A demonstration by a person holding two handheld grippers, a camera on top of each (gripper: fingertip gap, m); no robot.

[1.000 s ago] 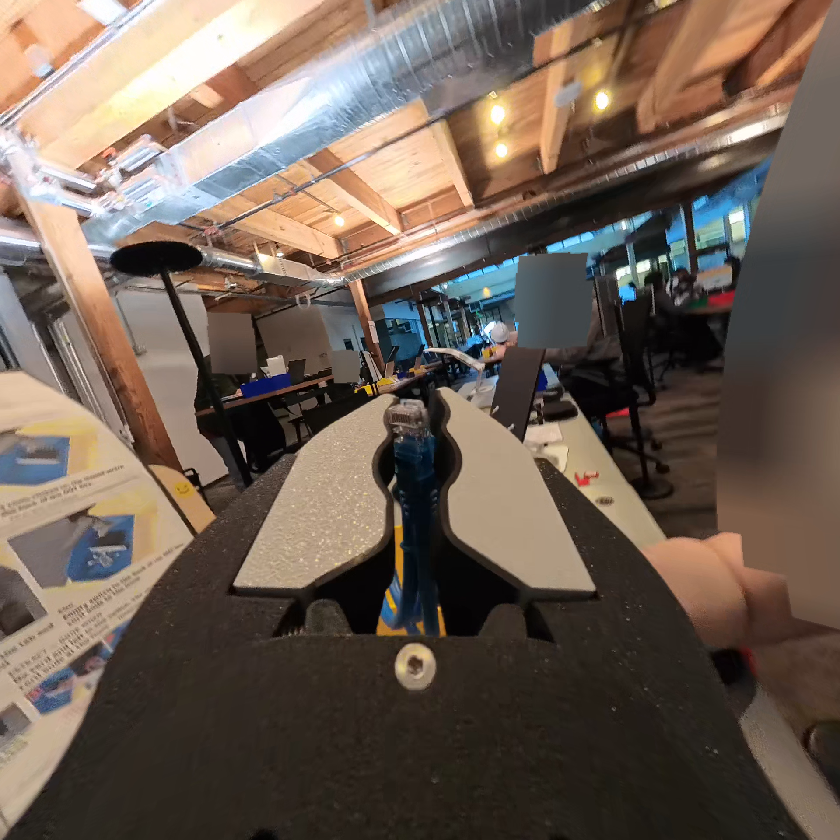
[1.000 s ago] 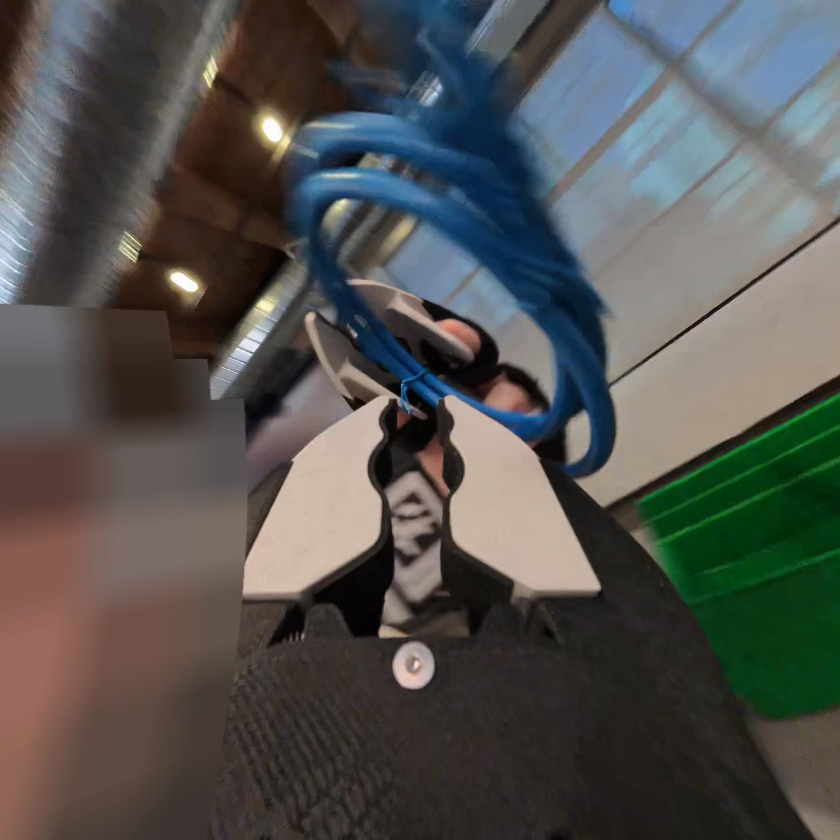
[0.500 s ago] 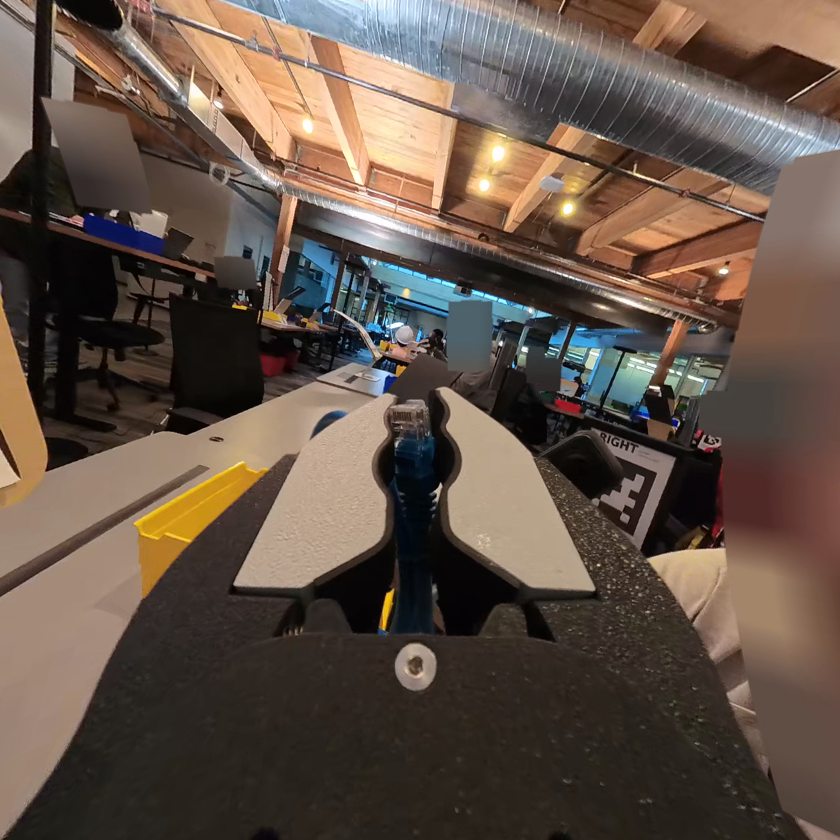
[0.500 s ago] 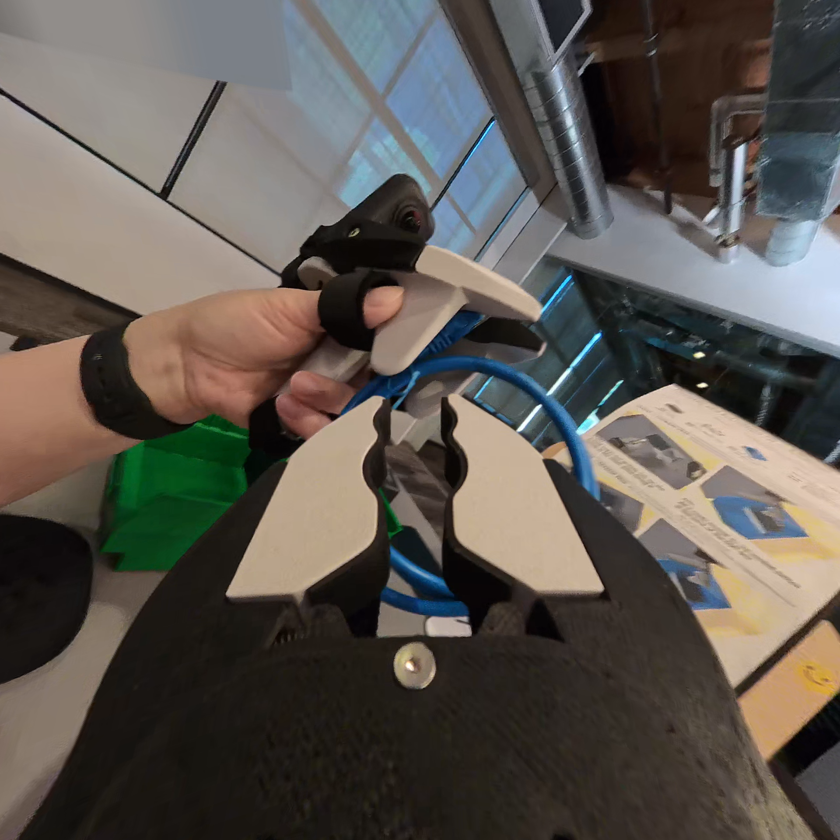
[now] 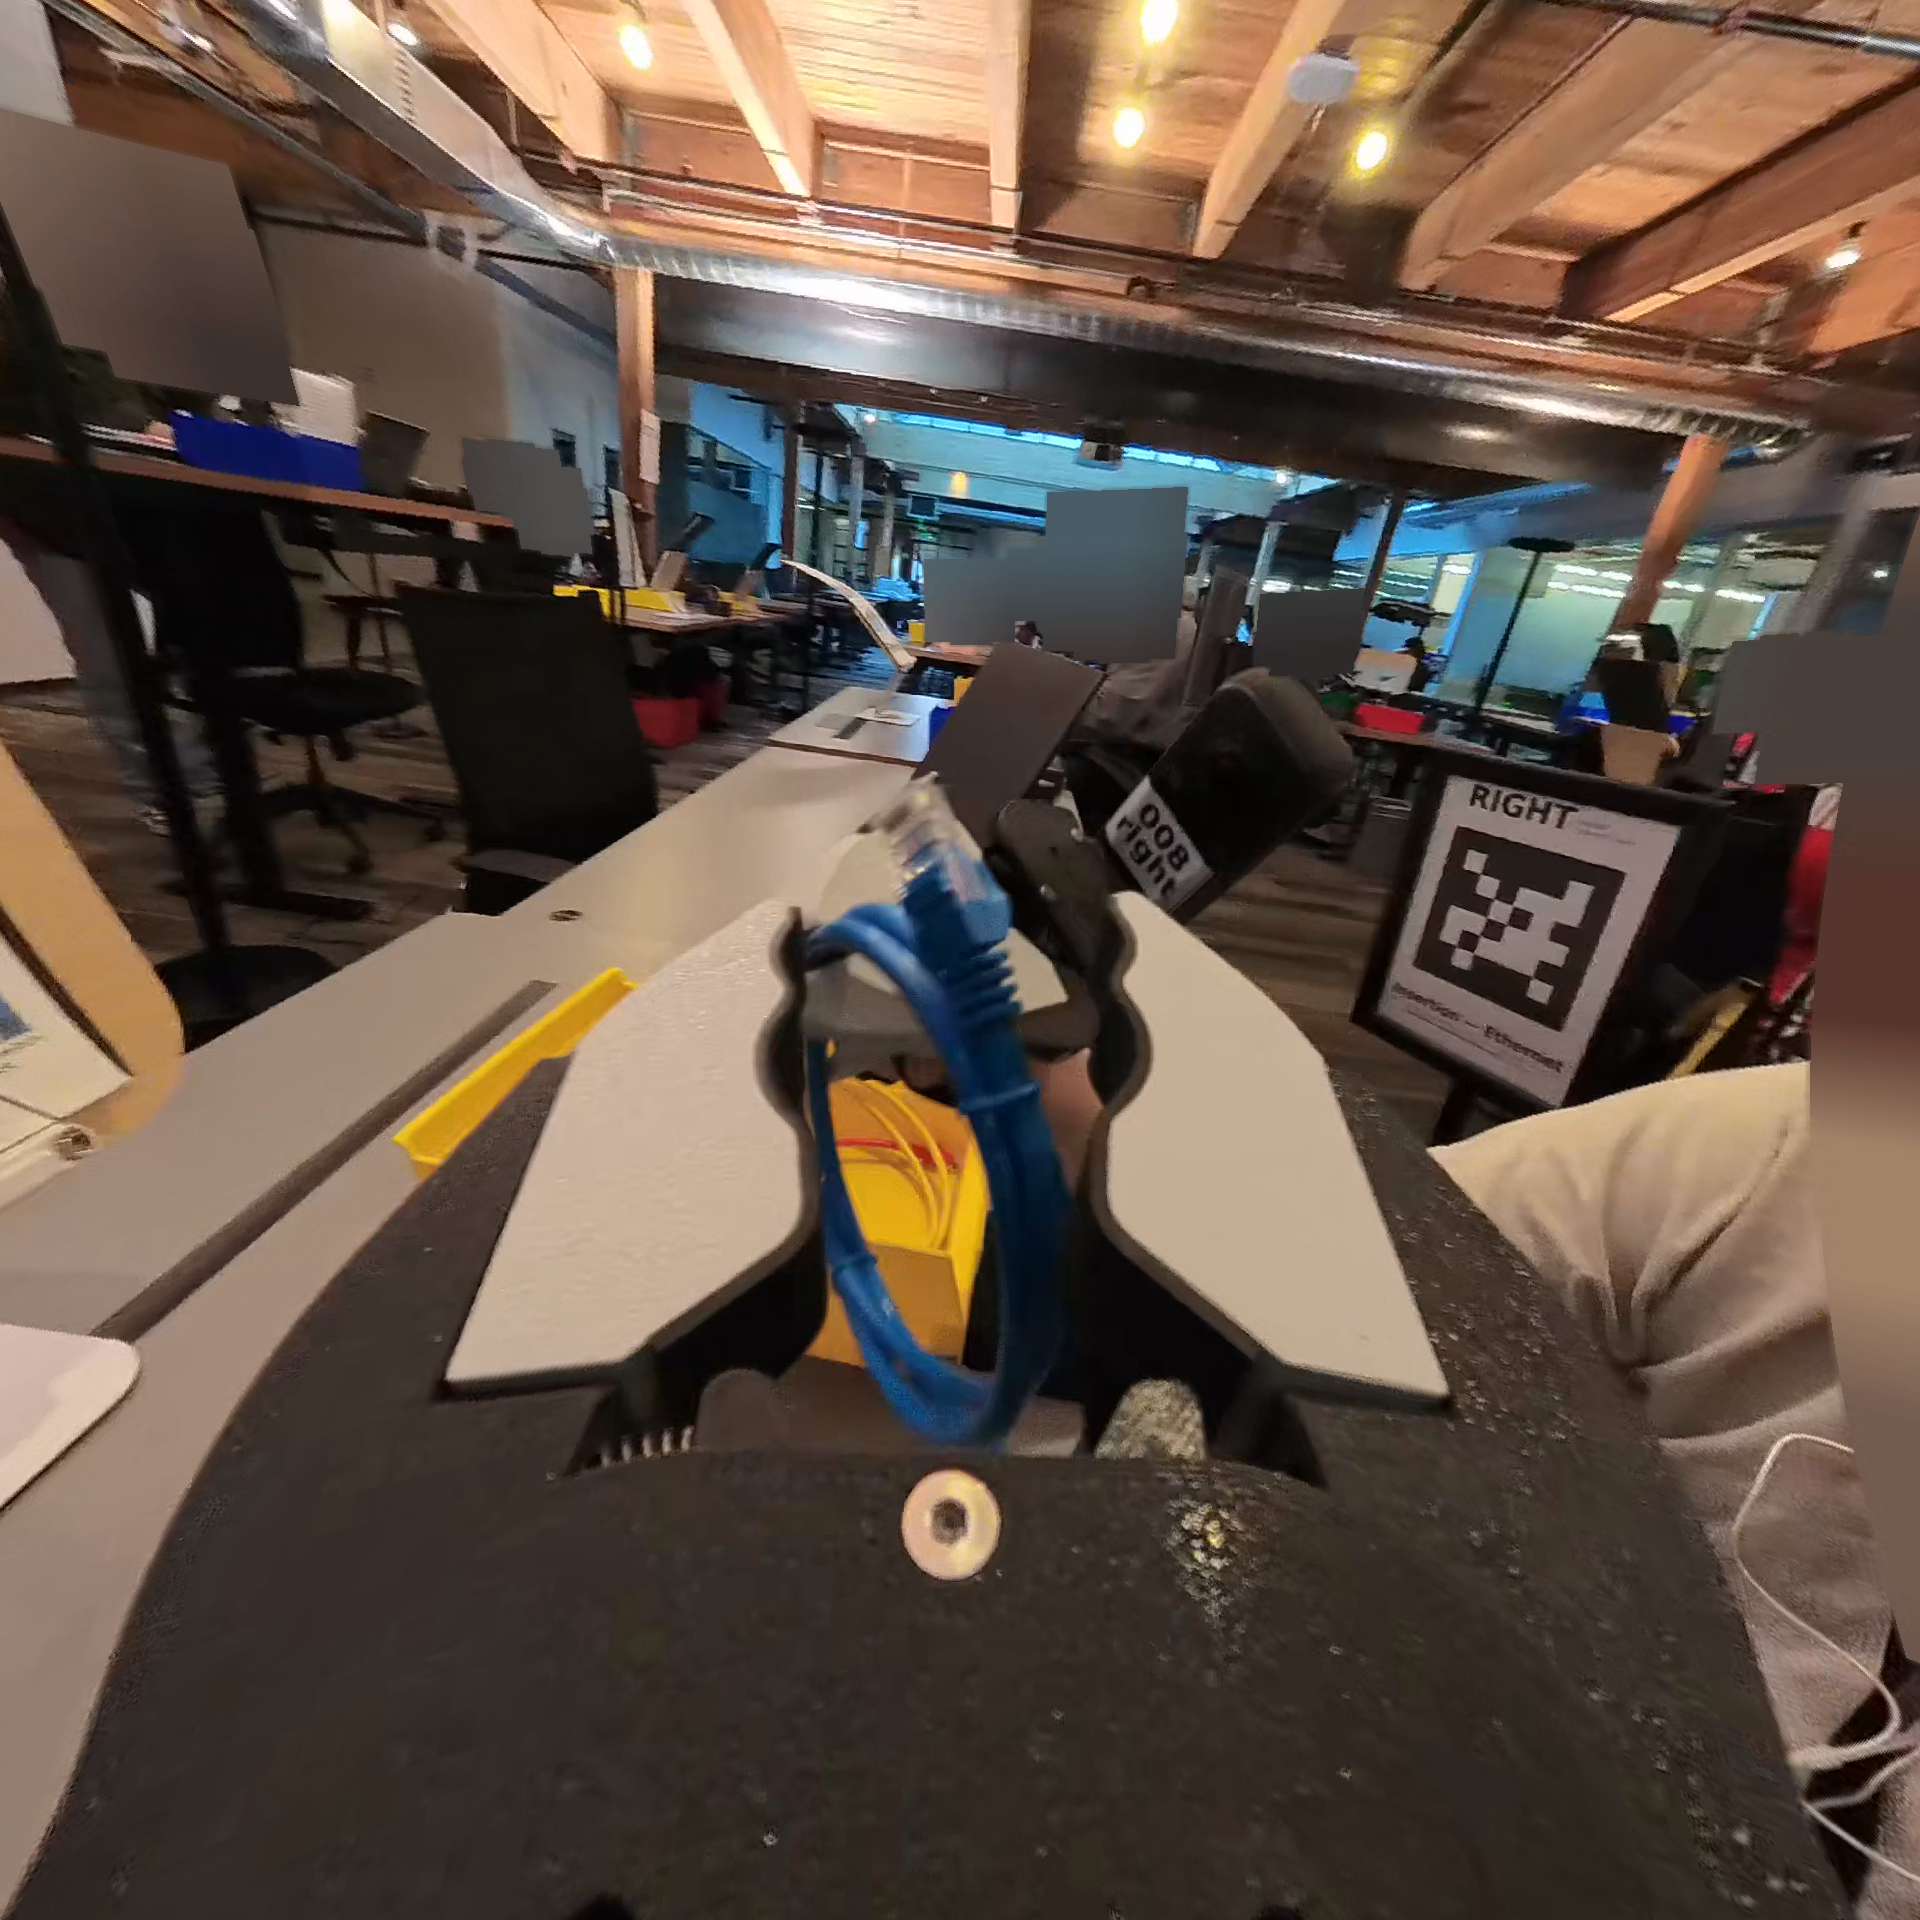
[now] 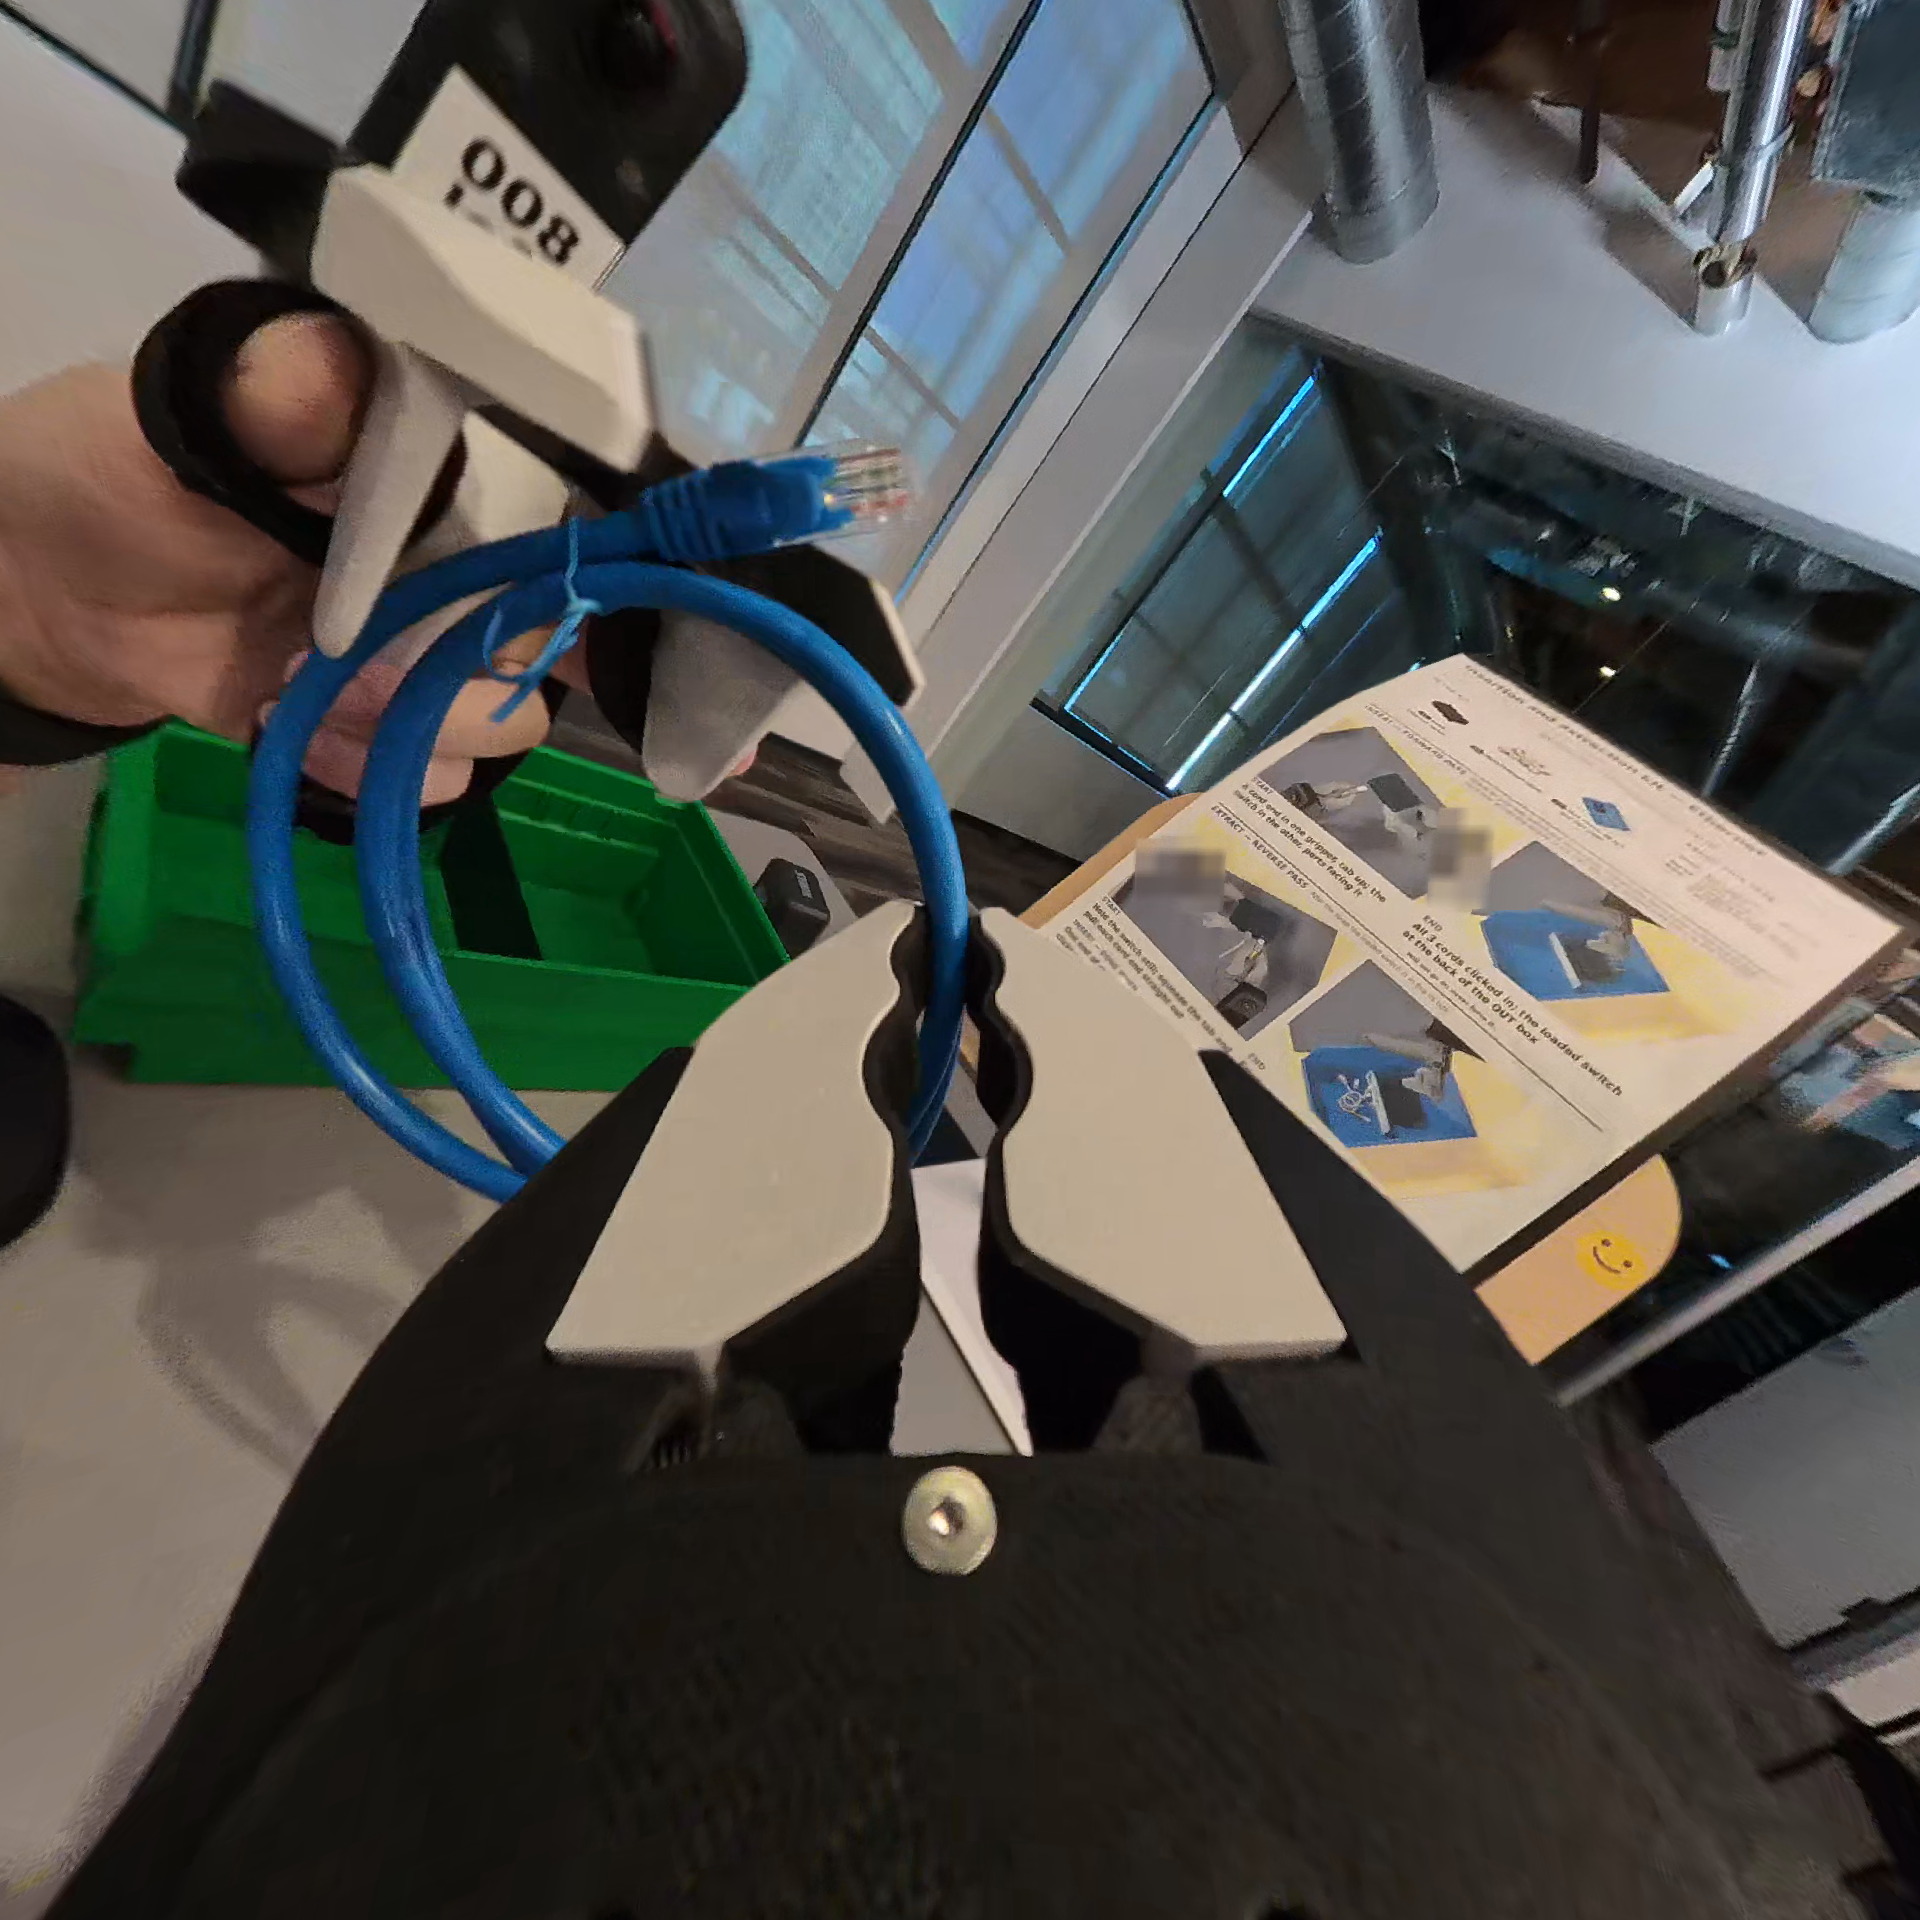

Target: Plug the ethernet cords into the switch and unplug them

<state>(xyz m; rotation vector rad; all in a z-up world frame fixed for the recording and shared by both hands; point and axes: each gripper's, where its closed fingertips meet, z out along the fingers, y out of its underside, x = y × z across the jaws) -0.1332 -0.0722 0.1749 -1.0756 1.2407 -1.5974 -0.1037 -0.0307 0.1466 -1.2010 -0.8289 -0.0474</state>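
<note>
A blue ethernet cord (image 6: 312,883), coiled and tied in a loop, hangs in the air between my two grippers. My right gripper (image 6: 945,920) is shut on the loop's far side, with the cord pinched between its pads. My left gripper (image 5: 956,914) is open. The cord's clear plug (image 5: 935,842) stands tilted between its spread fingers, and the pads do not press it. The right wrist view shows the same: the left gripper (image 6: 769,530) has its fingers apart around the plug (image 6: 790,494). The right gripper's body (image 5: 1049,894) shows just beyond the left fingers.
A yellow bin (image 5: 520,1060) lies on the grey table (image 5: 675,894) below the left gripper. A green bin (image 6: 582,935) and a small black box (image 6: 795,899) sit beyond the cord. An instruction sheet (image 6: 1455,935) stands at right. A marker sign (image 5: 1517,925) stands nearby. Across from one pair of fingers to the other is roughly 6 cm.
My left gripper held the plug shut, then opened off it; the plug now tilts free. My right gripper closed on the cord's loop. Both grippers swung round.
</note>
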